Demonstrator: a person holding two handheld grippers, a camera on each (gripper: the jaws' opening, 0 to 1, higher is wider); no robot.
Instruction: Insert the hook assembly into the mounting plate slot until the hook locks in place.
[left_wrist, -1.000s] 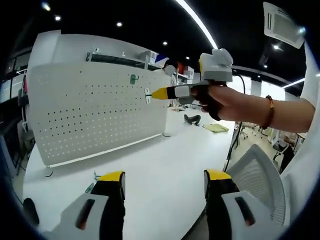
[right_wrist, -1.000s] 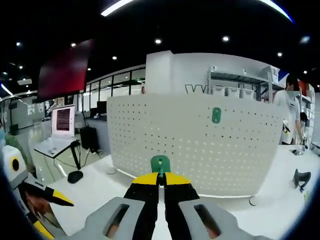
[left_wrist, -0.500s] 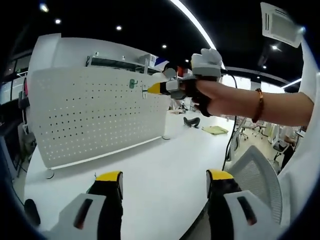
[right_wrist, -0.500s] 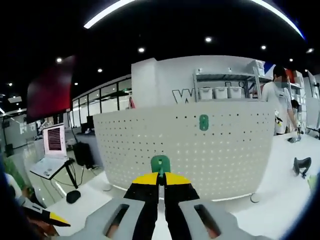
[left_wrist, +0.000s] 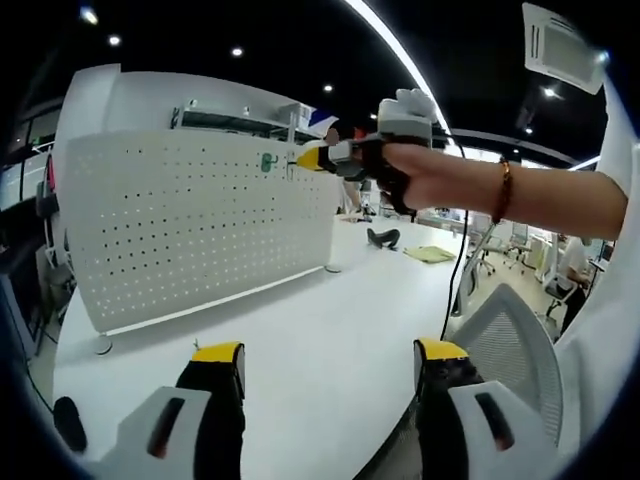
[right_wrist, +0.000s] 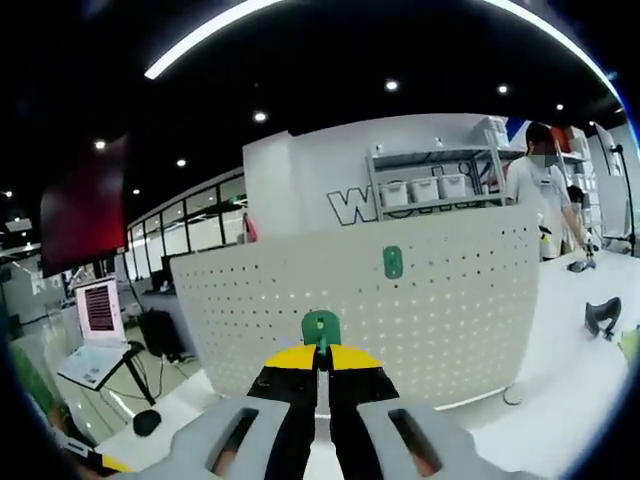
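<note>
Open-plan office w/ dark ceiling, strip light, white table, mesh chair, shelving.

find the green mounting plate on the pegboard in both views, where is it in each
Left gripper view: the green mounting plate sits near the pegboard's upper right, just left of the right gripper's yellow tips.
Right gripper view: it is upper centre on the pegboard, above and right of the green hook clamped in the jaws.
Shared landmark: the white pegboard.
</note>
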